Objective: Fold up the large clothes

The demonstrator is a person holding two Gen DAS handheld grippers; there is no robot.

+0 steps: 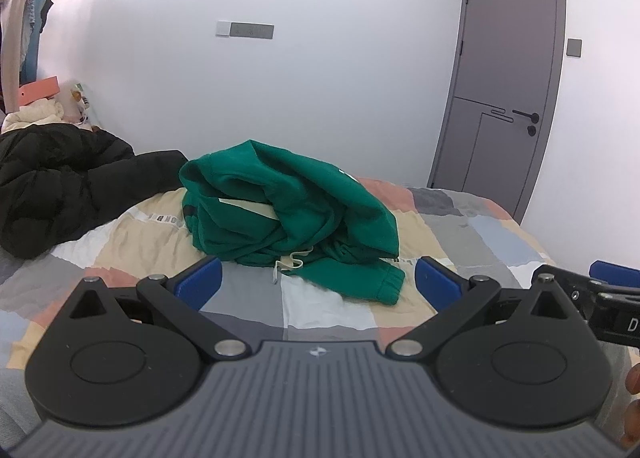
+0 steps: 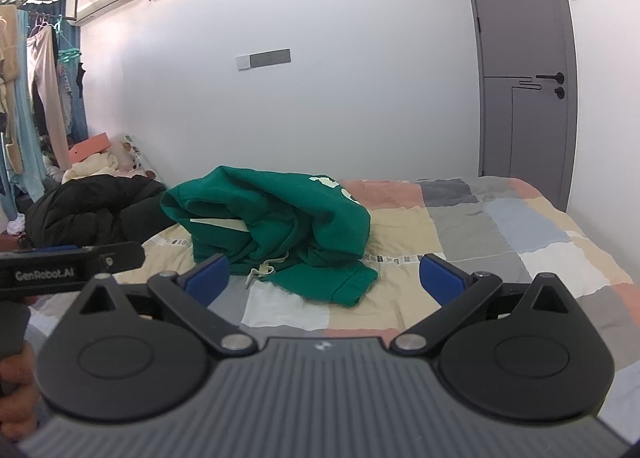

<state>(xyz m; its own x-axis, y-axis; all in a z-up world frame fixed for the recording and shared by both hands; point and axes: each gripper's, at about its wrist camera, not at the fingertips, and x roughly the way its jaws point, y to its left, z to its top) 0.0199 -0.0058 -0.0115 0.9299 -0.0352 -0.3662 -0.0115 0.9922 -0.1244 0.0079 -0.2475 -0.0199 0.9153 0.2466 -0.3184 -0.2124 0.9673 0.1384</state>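
Observation:
A green hoodie [image 1: 292, 214] lies crumpled in a heap on the patchwork bedspread [image 1: 472, 226], with a cuffed sleeve and a white drawstring trailing toward me. In the right wrist view the same green hoodie [image 2: 276, 226] sits left of centre on the bedspread [image 2: 500, 230]. My left gripper [image 1: 319, 282] is open, its blue pads wide apart, just short of the sleeve cuff and empty. My right gripper [image 2: 324, 278] is also open and empty, hovering in front of the hoodie. Each gripper shows at the edge of the other's view.
A black puffer jacket [image 1: 60, 186] is piled on the bed's left side, with cream fabric and a pink box [image 1: 38, 92] behind it. A grey door [image 1: 508, 86] stands at the right. Clothes hang on a rack [image 2: 36, 90] at far left.

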